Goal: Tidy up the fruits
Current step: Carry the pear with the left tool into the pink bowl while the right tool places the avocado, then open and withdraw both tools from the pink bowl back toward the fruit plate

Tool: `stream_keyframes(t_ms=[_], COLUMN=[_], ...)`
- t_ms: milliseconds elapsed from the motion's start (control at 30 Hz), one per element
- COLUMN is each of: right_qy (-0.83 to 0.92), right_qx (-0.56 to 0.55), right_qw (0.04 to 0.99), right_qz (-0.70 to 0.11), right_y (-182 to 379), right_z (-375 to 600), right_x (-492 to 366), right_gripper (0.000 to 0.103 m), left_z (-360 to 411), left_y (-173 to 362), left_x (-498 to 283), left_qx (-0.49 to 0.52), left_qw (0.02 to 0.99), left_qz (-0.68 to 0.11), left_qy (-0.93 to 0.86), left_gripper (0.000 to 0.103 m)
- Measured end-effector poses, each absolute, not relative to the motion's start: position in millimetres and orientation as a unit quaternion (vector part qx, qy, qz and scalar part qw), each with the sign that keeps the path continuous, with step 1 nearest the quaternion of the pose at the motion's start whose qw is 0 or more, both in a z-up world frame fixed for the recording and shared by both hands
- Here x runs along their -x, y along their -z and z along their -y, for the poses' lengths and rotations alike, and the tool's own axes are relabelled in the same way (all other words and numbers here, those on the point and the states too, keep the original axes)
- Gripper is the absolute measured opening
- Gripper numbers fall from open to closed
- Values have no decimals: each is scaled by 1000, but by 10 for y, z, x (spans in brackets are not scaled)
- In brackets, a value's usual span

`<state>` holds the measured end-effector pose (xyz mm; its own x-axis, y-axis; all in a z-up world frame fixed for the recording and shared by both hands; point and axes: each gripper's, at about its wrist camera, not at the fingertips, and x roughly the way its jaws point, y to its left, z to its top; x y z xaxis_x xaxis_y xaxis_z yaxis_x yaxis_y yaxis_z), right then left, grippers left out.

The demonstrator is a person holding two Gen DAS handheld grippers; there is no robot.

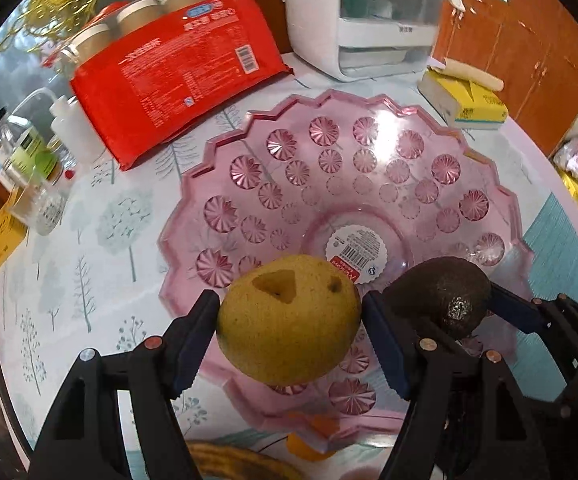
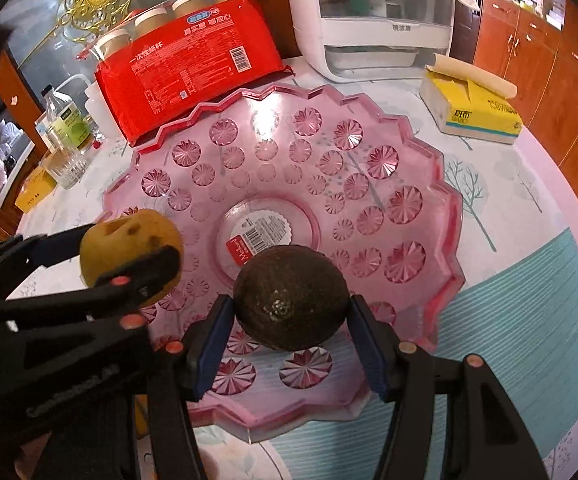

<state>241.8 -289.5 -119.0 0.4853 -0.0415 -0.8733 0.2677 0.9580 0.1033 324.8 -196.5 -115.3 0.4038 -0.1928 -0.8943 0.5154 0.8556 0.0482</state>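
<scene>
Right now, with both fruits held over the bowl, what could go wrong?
The left gripper pinches the round pear only at its sides, so it might slip and drop hard into the pink bowl. The right gripper with the avocado sits close beside it; the two could bump when lowering.

The red plastic pack of paper cups (image 2: 187,76), lying beyond the gripper tips at upper left, carries white Chinese print "一次性纸杯", a blue oval badge, a line reading roughly "真实惠 够放心", and a barcode; the fine print is illegible. The round white sticker (image 2: 258,233) at the centre of the pink faceted plastic dish (image 2: 417,168), just ahead of the fingertips, shows a barcode and a red strip with unreadable script. The yellow tissue pack (image 2: 479,114), far right, bears green lettering too small to read.
</scene>
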Motion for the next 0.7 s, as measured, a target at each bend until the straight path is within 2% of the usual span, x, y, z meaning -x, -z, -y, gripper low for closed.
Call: stream_keyframes(t_ms=[100, 167, 333, 700], right_qy=[92, 83, 79, 59], right_qx=[-103, -110, -116, -117], right_qw=[859, 862, 866, 872], right_qz=[-493, -487, -480, -471], right_y=[1174, 1156, 1084, 836], right_z=[2878, 2893, 2889, 2822], right_x=[-2407, -2391, -2364, -2204], right_gripper=[61, 64, 69, 70], left_z=[2002, 2009, 1979, 1744], left_y=[1157, 1138, 1087, 833], left_x=[-3252, -3249, -3238, -3033], left_qx=[-162, -160, -151, -115], left_qw=[818, 819, 818, 831], left_qz=[-504, -503, -507, -502], left_qy=[224, 225, 223, 210], left_gripper=[79, 92, 93, 93])
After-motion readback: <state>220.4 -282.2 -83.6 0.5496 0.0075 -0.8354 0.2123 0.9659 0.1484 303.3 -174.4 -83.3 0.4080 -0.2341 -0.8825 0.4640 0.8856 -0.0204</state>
